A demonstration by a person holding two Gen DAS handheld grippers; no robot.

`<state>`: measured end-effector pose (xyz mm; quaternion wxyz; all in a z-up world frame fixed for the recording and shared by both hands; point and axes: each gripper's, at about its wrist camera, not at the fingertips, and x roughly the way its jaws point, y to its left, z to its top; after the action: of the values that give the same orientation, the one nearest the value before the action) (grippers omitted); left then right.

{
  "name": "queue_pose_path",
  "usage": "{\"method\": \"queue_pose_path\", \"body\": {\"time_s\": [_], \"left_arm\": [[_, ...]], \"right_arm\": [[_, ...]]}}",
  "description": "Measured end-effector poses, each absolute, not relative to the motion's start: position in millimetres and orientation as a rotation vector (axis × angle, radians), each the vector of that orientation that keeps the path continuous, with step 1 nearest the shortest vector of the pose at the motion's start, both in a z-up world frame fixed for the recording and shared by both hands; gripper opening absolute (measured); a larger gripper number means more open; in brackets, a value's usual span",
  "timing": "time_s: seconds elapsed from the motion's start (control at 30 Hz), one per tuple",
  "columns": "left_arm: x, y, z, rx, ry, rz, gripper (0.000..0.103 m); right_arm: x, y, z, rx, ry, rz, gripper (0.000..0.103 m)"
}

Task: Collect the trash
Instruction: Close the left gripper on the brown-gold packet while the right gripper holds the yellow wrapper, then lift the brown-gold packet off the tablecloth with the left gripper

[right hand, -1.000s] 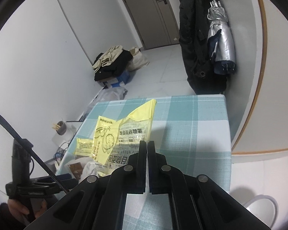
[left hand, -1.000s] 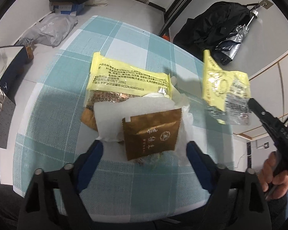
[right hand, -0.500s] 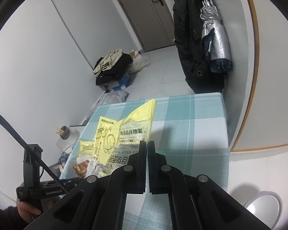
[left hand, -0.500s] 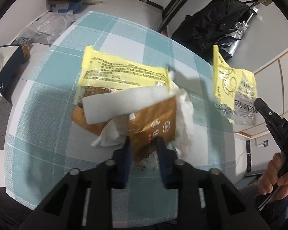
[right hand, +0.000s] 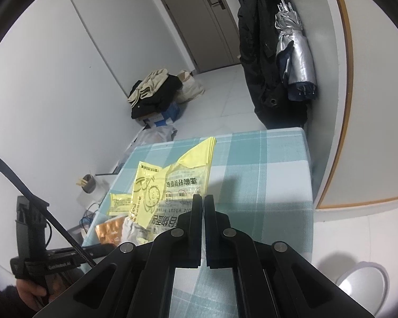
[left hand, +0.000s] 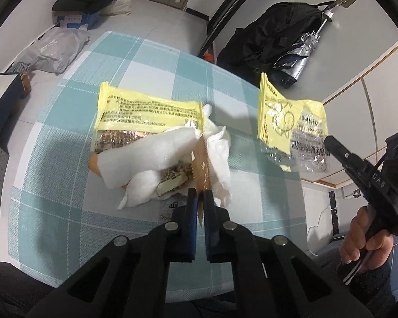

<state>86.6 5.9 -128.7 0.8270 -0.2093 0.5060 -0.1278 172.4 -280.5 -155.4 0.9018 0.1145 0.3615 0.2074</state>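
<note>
Clearly the pile is the weak spot: the left gripper [left hand: 199, 198] has its jaws pinched on the edge of a brown sachet [left hand: 201, 164], while white tissue [left hand: 156, 153] and a yellow wrapper [left hand: 148, 111] lie loose around it on the checked table [left hand: 53, 137] — a lift could drag or scatter them. Further right, the right gripper [right hand: 202, 201] holds a yellow-and-clear bag [left hand: 291, 124] aloft by a thin pinch, jaws nearly together; it may slip. Only the right wrist view shows a bin-like rim [right hand: 363, 278] on the floor — the left alone shows the sachet grip.
</note>
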Motion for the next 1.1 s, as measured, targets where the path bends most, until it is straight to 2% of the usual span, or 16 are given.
{"method": "queue_pose_path", "body": {"time_s": [0.6, 0.87, 0.97, 1.0, 1.03, 1.1], "left_arm": [[71, 10, -106, -0.408, 1.029, -0.31, 0.0], [79, 19, -137, -0.495, 1.158, -0.257, 0.0], [79, 10, -143, -0.431, 1.203, -0.228, 0.002], [79, 3, -143, -0.388, 1.211, -0.216, 0.014], [79, -2, -144, -0.363, 1.223, -0.21, 0.039], [77, -5, -147, -0.366, 1.226, -0.195, 0.065]], "right_arm": [[131, -285, -149, 0.244, 0.733, 0.387, 0.001], [122, -285, -153, 0.235, 0.744, 0.378, 0.001], [120, -287, -154, 0.236, 0.745, 0.378, 0.001], [119, -288, -156, 0.238, 0.747, 0.379, 0.001], [119, -288, -157, 0.242, 0.748, 0.38, 0.001], [120, -290, -160, 0.25, 0.75, 0.379, 0.001]]}}
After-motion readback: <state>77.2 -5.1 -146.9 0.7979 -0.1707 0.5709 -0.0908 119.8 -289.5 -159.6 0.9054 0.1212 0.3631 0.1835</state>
